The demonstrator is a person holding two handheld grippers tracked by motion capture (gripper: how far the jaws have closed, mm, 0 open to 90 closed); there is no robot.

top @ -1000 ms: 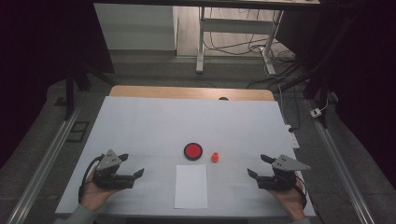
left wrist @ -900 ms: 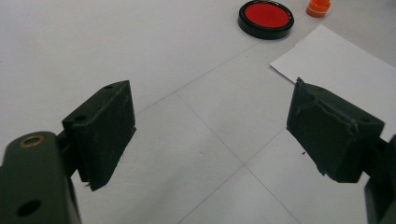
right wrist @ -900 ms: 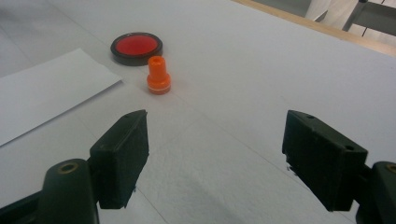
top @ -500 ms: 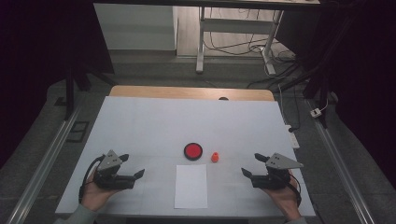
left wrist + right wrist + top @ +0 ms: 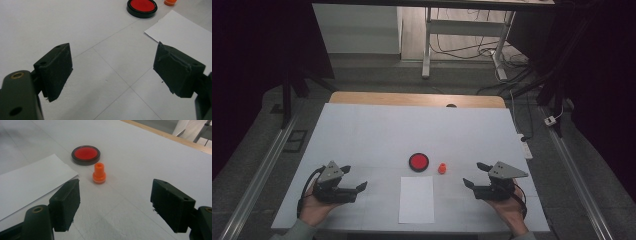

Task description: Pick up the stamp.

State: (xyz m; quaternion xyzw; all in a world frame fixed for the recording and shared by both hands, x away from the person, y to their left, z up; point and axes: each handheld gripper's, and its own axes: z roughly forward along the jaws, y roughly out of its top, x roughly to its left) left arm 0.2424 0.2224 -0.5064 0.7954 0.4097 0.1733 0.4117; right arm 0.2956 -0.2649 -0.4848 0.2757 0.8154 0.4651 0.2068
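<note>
Left gripper (image 5: 353,180) low over white bench (image 5: 362,130), near left front edge; jaws spread wide, nothing between them. Right gripper (image 5: 476,175) near right front, jaws likewise wide apart, empty, aimed toward small orange plastic stamp (image 5: 442,168). Stamp upright on bench, just right of round black-rimmed red ink pad (image 5: 418,162), apart from it. White rectangular paper sheet (image 5: 417,199) flat between grippers, just in front of pad and stamp.
</note>
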